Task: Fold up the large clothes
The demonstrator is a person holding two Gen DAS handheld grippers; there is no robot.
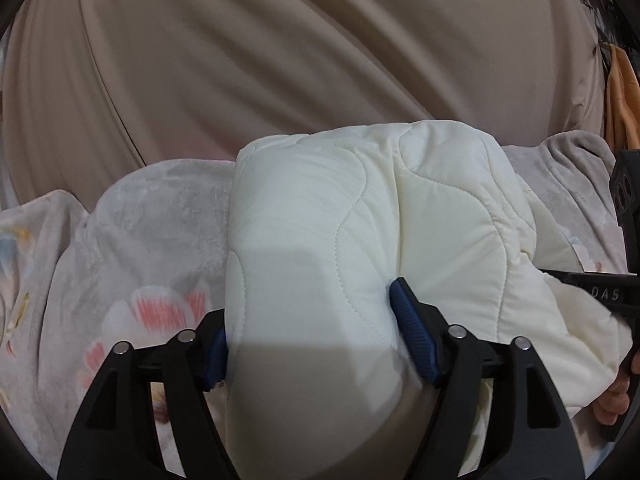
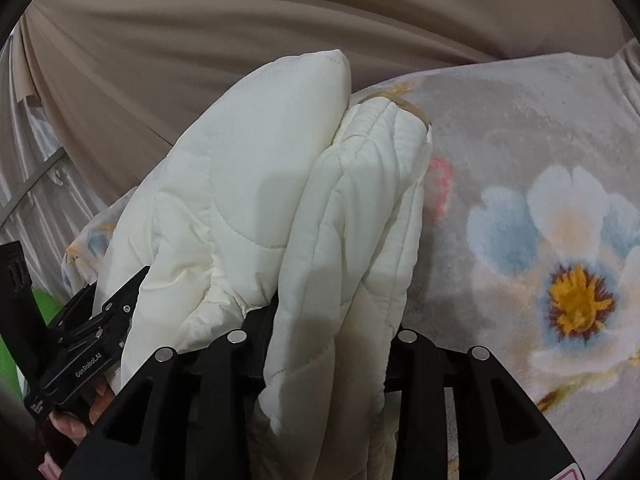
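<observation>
The cream-white quilted padded garment lies bunched in thick folded layers on a pale plush blanket printed with pink and blue flowers, in front of a beige draped curtain. The left gripper straddles a wide bundle of the garment: its blue ribbed pads press into the padding on both sides, so it is gripping the bundle across a wide span. The right gripper has a narrower stack of quilted layers passing between its black fingers; the pads are hidden by fabric, so whether they clamp the stack cannot be told. The right gripper's body appears at the right edge of the left wrist view, so both tools work side by side on the same bundle. The step in hand appears to be setting the folded bundle down on the blanket. To do it well, lower both ends level so the layers stay aligned. Free the fabric only once the bundle is fully supported. Withdraw each tool straight back along its fingers so the ribbed pads do not drag the top layer open. The padding is springy and is likely to puff up, so press the fold flat afterwards.
</observation>
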